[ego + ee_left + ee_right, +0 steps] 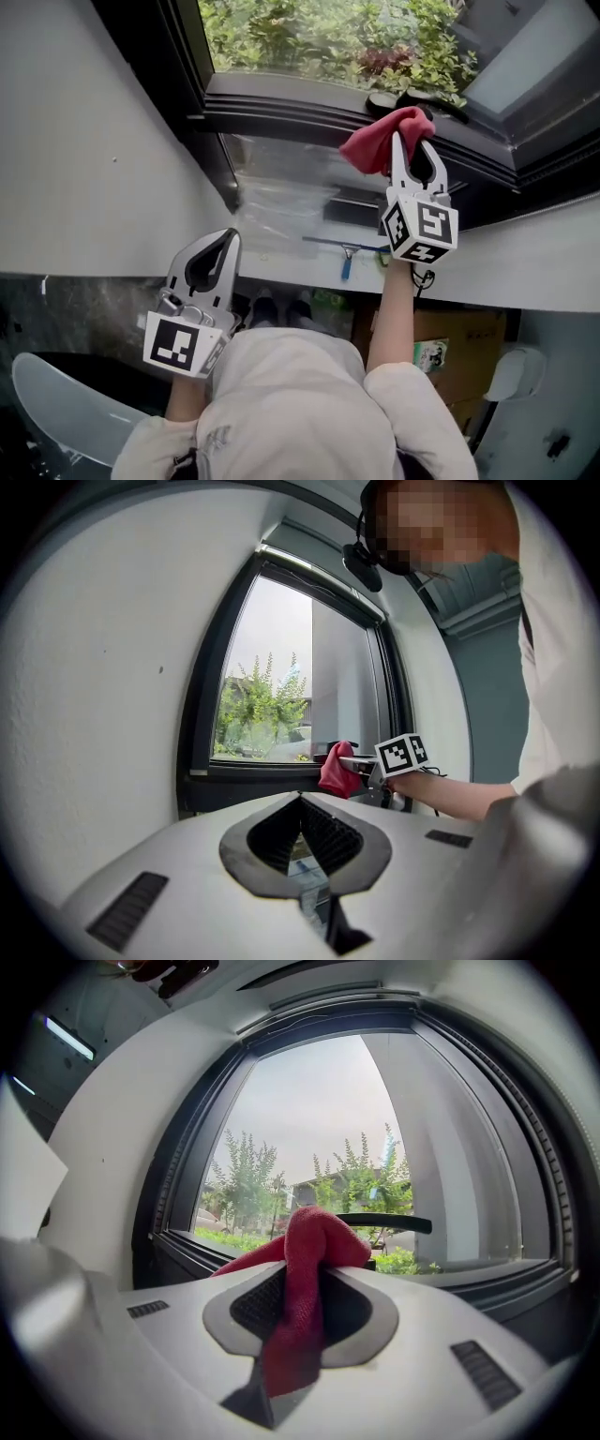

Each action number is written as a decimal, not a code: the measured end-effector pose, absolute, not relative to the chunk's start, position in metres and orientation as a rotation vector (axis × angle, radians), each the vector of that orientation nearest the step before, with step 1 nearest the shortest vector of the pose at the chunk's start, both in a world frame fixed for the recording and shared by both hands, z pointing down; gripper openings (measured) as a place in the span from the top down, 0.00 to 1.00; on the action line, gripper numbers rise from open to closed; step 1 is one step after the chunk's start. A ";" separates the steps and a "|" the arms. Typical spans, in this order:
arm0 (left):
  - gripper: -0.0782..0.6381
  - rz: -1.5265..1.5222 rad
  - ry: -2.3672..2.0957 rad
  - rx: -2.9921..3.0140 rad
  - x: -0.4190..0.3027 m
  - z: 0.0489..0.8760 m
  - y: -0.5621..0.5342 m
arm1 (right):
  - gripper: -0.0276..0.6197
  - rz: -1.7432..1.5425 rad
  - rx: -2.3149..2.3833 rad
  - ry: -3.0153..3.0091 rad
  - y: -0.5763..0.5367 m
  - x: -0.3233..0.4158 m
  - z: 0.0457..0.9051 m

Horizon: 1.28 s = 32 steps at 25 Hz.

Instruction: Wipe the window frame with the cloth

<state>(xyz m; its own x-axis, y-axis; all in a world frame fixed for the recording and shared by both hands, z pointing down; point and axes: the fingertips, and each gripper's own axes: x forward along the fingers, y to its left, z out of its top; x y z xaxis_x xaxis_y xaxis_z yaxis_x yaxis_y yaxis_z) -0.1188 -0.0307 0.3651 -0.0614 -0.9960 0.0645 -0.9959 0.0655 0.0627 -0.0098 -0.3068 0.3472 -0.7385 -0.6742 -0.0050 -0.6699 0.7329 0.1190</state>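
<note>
the dark metal window frame [281,105] spans 12 o'clock. at 1 o'clock our right gripper [411,150] has its jaws clamped on the bunched red cloth [378,142], held at the frame's lower rail, likely for wiping. at 8 o'clock our left gripper [226,242] hangs low, jaws closed on nothing, clear of the work.

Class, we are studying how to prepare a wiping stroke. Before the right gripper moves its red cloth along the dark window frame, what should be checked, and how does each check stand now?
1. Red cloth clamped in the right gripper: ok, the jaws are shut on it.
2. Cloth touching the dark window frame: cannot tell; it is at the lower rail, but contact is not visible.
3. Stroke path free of the black window handle: not ok, it sits just behind the cloth.
4. Left gripper out of the way: ok, it is low, shut and empty.
</note>
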 end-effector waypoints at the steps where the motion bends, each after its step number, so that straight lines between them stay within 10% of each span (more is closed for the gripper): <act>1: 0.88 0.001 -2.246 2.075 -0.117 0.363 -0.030 | 0.81 -0.179 1.095 -2.891 -0.306 -0.009 0.347; 32: 0.88 -0.121 -2.029 2.246 -0.040 0.373 -0.119 | 0.81 -0.565 1.594 -2.707 -0.344 0.196 0.255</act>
